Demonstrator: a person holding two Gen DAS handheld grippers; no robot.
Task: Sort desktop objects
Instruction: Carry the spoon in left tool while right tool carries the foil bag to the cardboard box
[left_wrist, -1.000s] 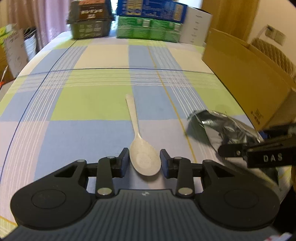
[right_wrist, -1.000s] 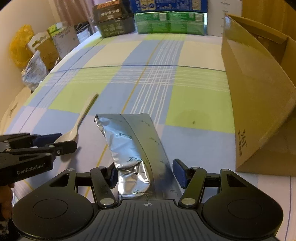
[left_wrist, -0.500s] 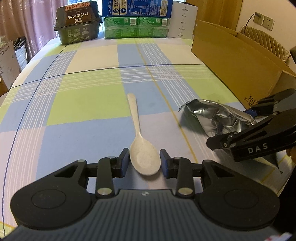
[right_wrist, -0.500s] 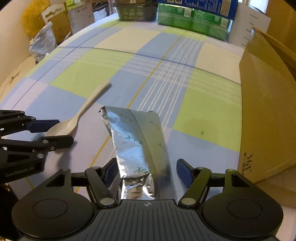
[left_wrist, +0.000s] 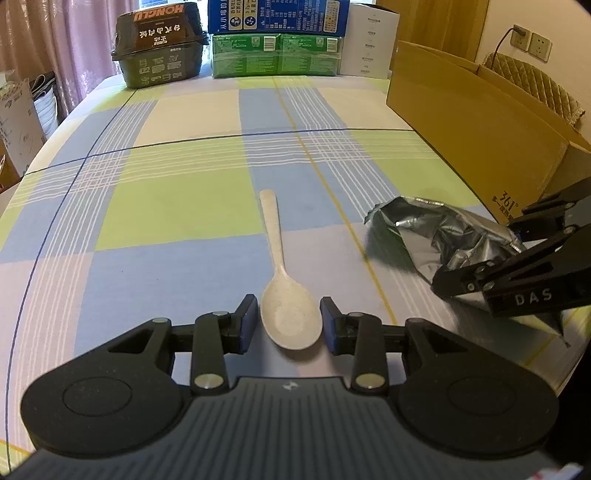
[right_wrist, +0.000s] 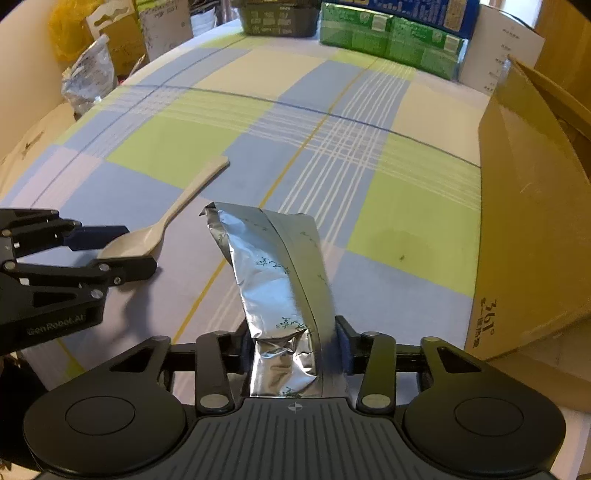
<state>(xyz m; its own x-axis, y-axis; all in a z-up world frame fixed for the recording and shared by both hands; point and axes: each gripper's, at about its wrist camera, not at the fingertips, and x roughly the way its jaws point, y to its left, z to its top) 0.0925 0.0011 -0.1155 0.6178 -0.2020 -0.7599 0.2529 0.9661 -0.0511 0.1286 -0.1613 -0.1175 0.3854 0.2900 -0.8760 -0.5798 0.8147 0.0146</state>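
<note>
Straddling the spoon (left_wrist: 284, 295) with the left gripper (left_wrist: 289, 325), its blue pads flanking the bowl on either side with slim gaps showing, so seemingly not yet clamping; spoon lying flat on the checked cloth (left_wrist: 177, 206), handle pointing away toward the far boxes. Pinching the foil bag (right_wrist: 280, 280) near its crumpled lower end with the right gripper (right_wrist: 293, 354), jaws drawn in against the foil on both sides; whether fully bearing its weight, hard to tell, though the bag's open end is rearing up off the cloth in the right wrist view. Sitting just to the right of the bag, the carton (right_wrist: 532, 229), open at the top, looking like the likely bin for one or both items. Judging progress: sorting barely beginning, with neither item delivered anywhere, both lying or hanging over the middle of the cloth, near each other but apart. Remaining, by the look of it: closing on the spoon, lifting both, carrying each to its place. Nothing of the carton's inside showing, so no telling what, if anything, is already lying in there. Stacked along the far edge, a dark tub (left_wrist: 159, 44) and green packs (left_wrist: 275, 55), apparently not part of the job.
</note>
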